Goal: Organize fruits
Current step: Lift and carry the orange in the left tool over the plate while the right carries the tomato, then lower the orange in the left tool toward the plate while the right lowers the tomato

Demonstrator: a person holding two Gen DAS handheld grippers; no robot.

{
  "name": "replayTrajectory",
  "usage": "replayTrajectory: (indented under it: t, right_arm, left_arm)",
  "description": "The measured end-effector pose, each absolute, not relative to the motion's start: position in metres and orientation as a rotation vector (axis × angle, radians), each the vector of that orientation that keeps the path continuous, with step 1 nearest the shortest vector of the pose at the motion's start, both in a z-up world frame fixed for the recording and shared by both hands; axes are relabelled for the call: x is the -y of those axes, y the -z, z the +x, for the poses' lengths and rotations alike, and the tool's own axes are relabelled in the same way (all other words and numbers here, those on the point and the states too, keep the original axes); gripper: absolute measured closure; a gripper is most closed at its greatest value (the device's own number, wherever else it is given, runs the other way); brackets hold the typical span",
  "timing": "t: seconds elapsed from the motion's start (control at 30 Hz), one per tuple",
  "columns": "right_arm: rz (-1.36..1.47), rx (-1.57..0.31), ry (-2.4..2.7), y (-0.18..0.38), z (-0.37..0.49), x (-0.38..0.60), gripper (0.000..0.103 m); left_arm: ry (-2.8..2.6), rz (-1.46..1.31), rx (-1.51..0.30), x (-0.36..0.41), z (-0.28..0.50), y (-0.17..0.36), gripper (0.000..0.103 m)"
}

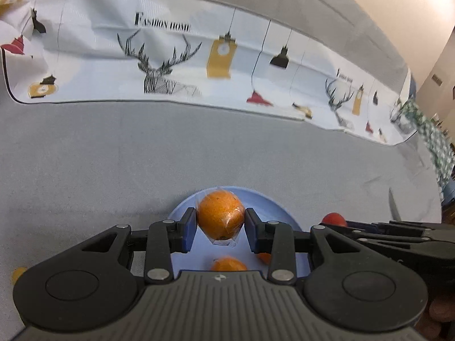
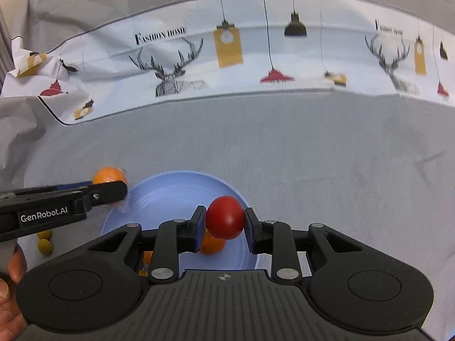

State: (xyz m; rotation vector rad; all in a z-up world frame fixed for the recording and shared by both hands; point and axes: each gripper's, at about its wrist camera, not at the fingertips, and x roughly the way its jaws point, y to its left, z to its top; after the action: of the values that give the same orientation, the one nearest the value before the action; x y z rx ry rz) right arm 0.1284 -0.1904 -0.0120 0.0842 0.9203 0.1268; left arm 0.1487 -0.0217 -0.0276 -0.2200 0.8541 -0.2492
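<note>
My left gripper (image 1: 220, 223) is shut on a plastic-wrapped orange (image 1: 220, 218) and holds it above the light blue plate (image 1: 273, 204). My right gripper (image 2: 224, 221) is shut on a red tomato (image 2: 225, 217) and holds it above the same plate (image 2: 170, 193). More oranges lie on the plate below: one in the left wrist view (image 1: 229, 264) and one under the tomato in the right wrist view (image 2: 212, 244). The left gripper with its orange (image 2: 109, 175) shows at the left of the right wrist view. The tomato (image 1: 334, 219) peeks out at the right of the left wrist view.
The plate rests on a grey cloth (image 1: 113, 156). A white printed cloth with deer and lamps (image 2: 227, 56) lies along the back. Small yellow fruits (image 2: 44, 245) sit left of the plate; one shows in the left wrist view (image 1: 18, 274).
</note>
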Motion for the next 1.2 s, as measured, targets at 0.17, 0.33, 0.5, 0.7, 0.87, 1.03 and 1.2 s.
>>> replayTrajectory:
  t: [0.17, 0.33, 0.5, 0.7, 0.87, 1.03, 1.2]
  right_arm:
    - [0.059, -0.963, -0.152, 0.018, 0.127, 0.181, 0.073]
    - [0.006, -1.008, -0.159, 0.025, 0.127, 0.172, 0.073]
    - [0.007, -1.011, -0.157, 0.026, 0.126, 0.167, 0.073]
    - [-0.014, -1.012, -0.161, 0.027, 0.126, 0.163, 0.073]
    - [-0.019, -1.007, -0.172, 0.025, 0.126, 0.162, 0.073]
    - [-0.020, -1.006, -0.174, 0.024, 0.127, 0.162, 0.073]
    - [-0.035, -1.016, -0.177, 0.026, 0.126, 0.159, 0.073]
  left_arm:
    - [0.220, -0.166, -0.901, 0.029, 0.153, 0.036, 0.063]
    - [0.216, -0.143, -0.922, 0.034, 0.154, 0.041, 0.063]
    - [0.198, -0.090, -0.917, 0.038, 0.153, 0.039, 0.063]
    - [0.186, -0.079, -0.930, 0.039, 0.156, 0.041, 0.063]
    - [0.183, -0.051, -0.935, 0.043, 0.156, 0.045, 0.063]
    - [0.175, -0.060, -0.935, 0.043, 0.158, 0.046, 0.063]
    - [0.171, -0.054, -0.933, 0.044, 0.158, 0.045, 0.063]
